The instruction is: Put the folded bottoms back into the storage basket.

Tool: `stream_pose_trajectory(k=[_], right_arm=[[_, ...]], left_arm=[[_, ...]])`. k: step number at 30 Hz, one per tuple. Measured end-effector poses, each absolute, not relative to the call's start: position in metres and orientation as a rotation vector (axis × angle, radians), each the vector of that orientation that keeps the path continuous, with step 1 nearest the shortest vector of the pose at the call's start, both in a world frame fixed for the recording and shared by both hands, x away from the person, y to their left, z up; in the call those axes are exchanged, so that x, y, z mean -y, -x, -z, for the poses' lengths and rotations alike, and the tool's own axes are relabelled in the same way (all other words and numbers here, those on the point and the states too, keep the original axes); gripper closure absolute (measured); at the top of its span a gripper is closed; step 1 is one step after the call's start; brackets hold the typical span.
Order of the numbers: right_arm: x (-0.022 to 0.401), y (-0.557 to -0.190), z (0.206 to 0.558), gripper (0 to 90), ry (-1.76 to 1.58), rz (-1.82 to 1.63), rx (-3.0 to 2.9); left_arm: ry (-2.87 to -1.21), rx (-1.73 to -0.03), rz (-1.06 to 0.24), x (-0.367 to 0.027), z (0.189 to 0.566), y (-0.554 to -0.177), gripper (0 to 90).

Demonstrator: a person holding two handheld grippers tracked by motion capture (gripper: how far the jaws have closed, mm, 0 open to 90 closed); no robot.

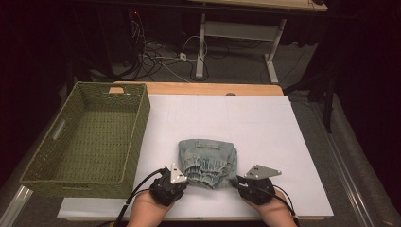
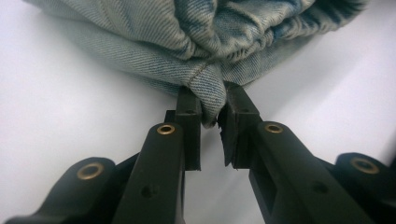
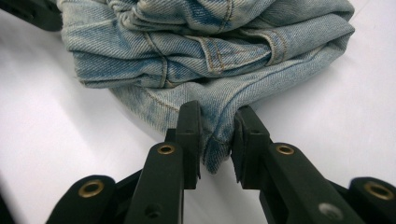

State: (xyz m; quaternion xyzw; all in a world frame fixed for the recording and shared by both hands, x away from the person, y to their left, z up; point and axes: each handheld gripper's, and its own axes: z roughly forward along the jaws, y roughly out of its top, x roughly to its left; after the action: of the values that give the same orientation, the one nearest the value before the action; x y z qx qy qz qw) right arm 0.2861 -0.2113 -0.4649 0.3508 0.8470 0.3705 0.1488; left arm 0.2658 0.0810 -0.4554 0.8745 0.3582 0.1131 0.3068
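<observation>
A folded pair of pale blue denim shorts [image 1: 207, 158] lies on the white sheet [image 1: 265, 127] near the table's front edge. My left gripper [image 1: 185, 178] sits at the bundle's near left corner, shut on a fold of the denim [image 2: 205, 86] that is pinched between its jaws. My right gripper [image 1: 235, 181] sits at the near right corner, shut on a corner of the denim [image 3: 215, 140] that hangs between its jaws. In the right gripper view the seams and belt loops of the shorts [image 3: 210, 42] show stacked in layers.
A green woven basket [image 1: 56, 156] stands at the left of the table with nothing in it. The white sheet stretches behind and to the right of the shorts. Beyond the table's far edge are cables [image 1: 156, 56] and a desk frame [image 1: 236, 33] on the floor.
</observation>
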Motion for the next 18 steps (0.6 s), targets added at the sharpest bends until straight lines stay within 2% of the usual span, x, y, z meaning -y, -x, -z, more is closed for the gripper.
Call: stream_pose_trajectory(k=[3,5,6,7,8,9,13,14,15,18], right_arm=[[0.22,-0.264,0.466,75.5,-0.996,-1.074,-2.463],[0.221,-0.261,0.467,73.6,-0.991,-1.072,-2.465],[0.224,-0.258,0.468,61.8,-1.007,-1.13,-2.46],[0.225,-0.259,0.466,56.1,-1.02,-1.163,-2.454],[0.225,-0.259,0.466,56.1,-1.02,-1.163,-2.454],[0.228,-0.262,0.462,44.6,-1.048,-1.251,-2.407],[0.234,-0.261,0.455,31.6,-0.978,-1.312,-2.323],[0.234,-0.261,0.455,31.6,-0.978,-1.312,-2.323],[0.239,-0.262,0.452,25.8,-0.963,-1.351,-2.26],[0.248,-0.265,0.449,14.3,-0.986,-1.38,-2.161]], left_arm=[[-2.338,-0.957,-0.267,-0.078,0.457,-0.243,74.6],[-2.327,-0.958,-0.275,-0.079,0.457,-0.237,65.4],[-2.282,-0.962,-0.251,-0.085,0.454,-0.236,59.9],[-2.236,-0.959,-0.24,-0.091,0.449,-0.237,56.1],[-2.236,-0.959,-0.24,-0.091,0.449,-0.237,52.6],[-2.138,-0.938,-0.237,-0.104,0.44,-0.239,51.3],[-1.956,-0.904,-0.237,-0.123,0.437,-0.241,38.0],[-1.923,-0.905,-0.237,-0.126,0.438,-0.242,38.0],[-1.902,-0.906,-0.262,-0.126,0.44,-0.245,26.8],[-1.915,-0.895,-0.324,-0.122,0.444,-0.248,15.0]])
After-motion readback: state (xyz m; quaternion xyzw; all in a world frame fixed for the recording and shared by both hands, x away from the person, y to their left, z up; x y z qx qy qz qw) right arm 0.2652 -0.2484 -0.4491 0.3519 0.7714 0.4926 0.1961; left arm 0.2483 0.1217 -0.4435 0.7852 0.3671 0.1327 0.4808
